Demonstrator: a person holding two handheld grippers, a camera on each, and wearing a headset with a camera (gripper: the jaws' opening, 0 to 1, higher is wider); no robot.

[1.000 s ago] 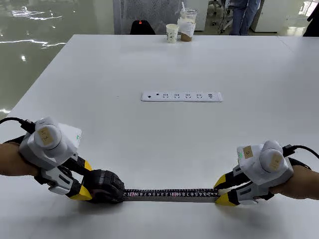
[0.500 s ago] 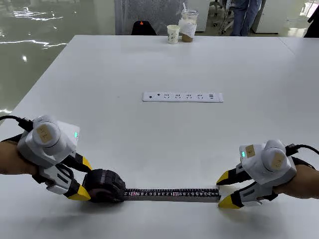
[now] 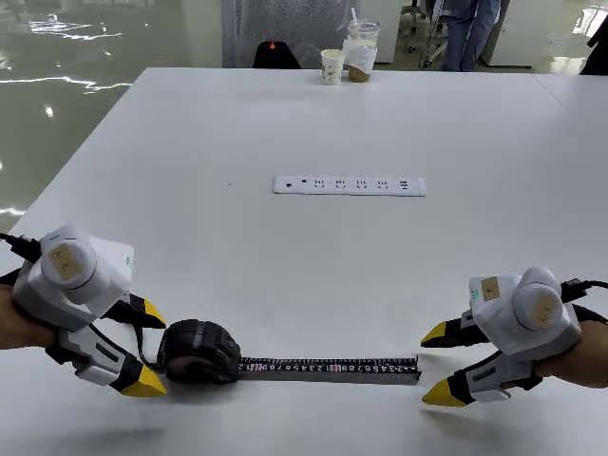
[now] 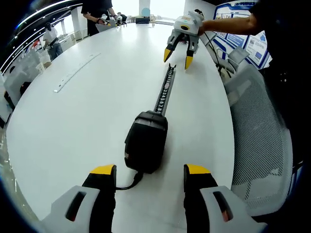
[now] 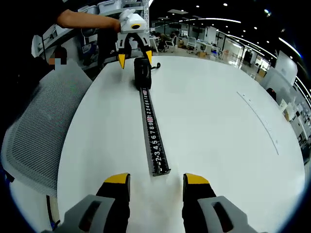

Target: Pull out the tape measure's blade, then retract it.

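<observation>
- head view: one tape measure (image 3: 198,351) lies on the table (image 3: 285,256) with its one blade (image 3: 328,369) drawn out. two grippers, left gripper (image 3: 149,349) and right gripper (image 3: 437,363), both wide and empty. one power strip (image 3: 349,185), two cups (image 3: 332,65).
- left gripper view: tape measure just ahead of the wide jaws, untouched.
- right gripper view: blade end just ahead of the wide jaws. pull-out looks done; retracting comes next and calls for a hold on the tape measure.

A white table (image 3: 285,114) stands on glossy floor (image 3: 66,57), mesh chair (image 5: 34,141) beside.

A white table (image 3: 475,133) carries a power strip (image 3: 349,185). Cups (image 3: 332,65) stand far beyond it. A tape measure (image 3: 198,351) lies nearer, its blade (image 3: 328,368) out.
</observation>
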